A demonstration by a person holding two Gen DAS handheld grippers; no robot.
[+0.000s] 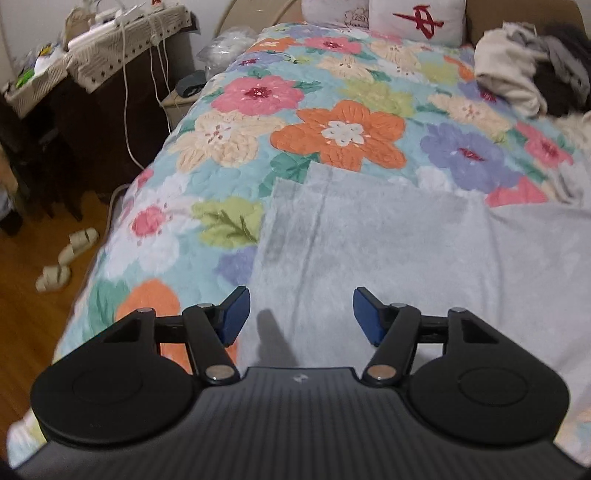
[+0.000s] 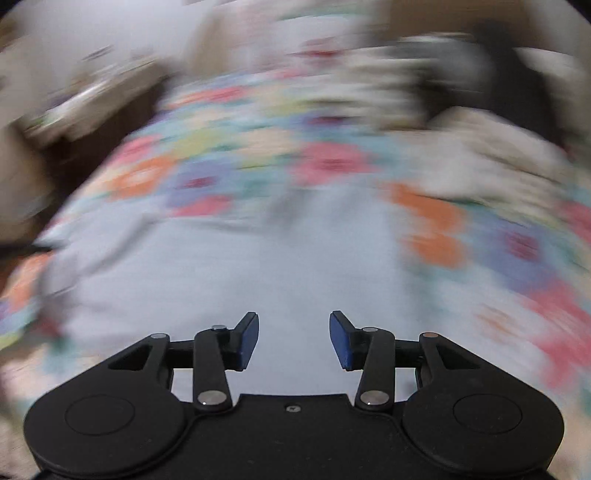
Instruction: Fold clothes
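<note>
A pale grey-blue garment (image 1: pixel 388 251) lies flat on the floral bedspread (image 1: pixel 295 110), its left edge folded straight. My left gripper (image 1: pixel 301 314) hovers above the garment's near left part, open and empty. In the right wrist view, which is blurred by motion, the same garment (image 2: pixel 229 266) spreads below my right gripper (image 2: pixel 293 339), which is open and empty above it.
A heap of cream, grey and dark clothes (image 1: pixel 524 66) lies at the bed's far right and shows in the right wrist view (image 2: pixel 461 147). Two pillows (image 1: pixel 413 18) lie at the head. A cluttered dark side table (image 1: pixel 92 74) and slippers (image 1: pixel 66 258) are left of the bed.
</note>
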